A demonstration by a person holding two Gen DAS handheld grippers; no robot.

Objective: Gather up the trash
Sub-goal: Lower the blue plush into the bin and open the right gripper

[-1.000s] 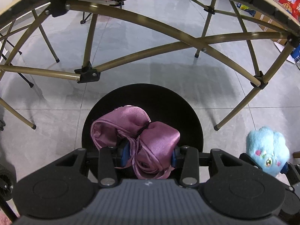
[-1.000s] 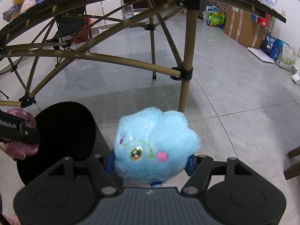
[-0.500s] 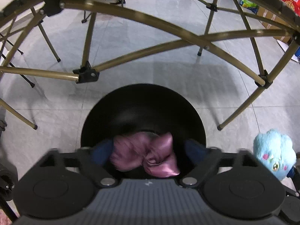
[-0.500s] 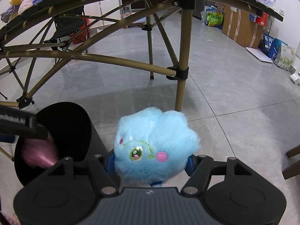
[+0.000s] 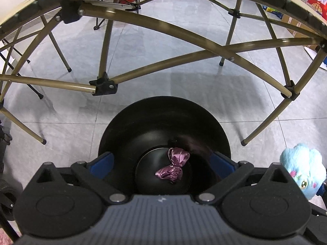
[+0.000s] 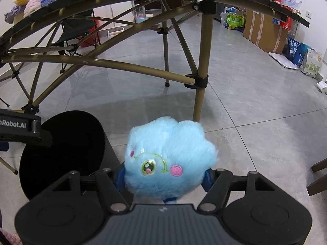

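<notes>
**Purple bow in the bin, blue plush gripped beside it**

The left tongs point(image 5: 161, 164) hang over the mouth of the black bin point(image 5: 163, 110), jaws spread wide after just opening, with nothing pressed between the blue pads point(image 5: 102, 163). Straight below them, the purple satin bow point(image 5: 173, 168) lies crumpled on the bin's dark bottom, clear of both fingers.

The right tongs point(image 6: 163, 177) are closed partway on the blue plush toy point(image 6: 169, 155), the pads pressing into its fur from either side; its embroidered eye and pink cheek face the camera. To the left of these tongs stands the bin's open mouth, with the left tongs over it. Ahead, the folding surface's bronze legs point(image 6: 201, 77) stand on the grey tiled floor point(image 6: 255, 112).
</notes>
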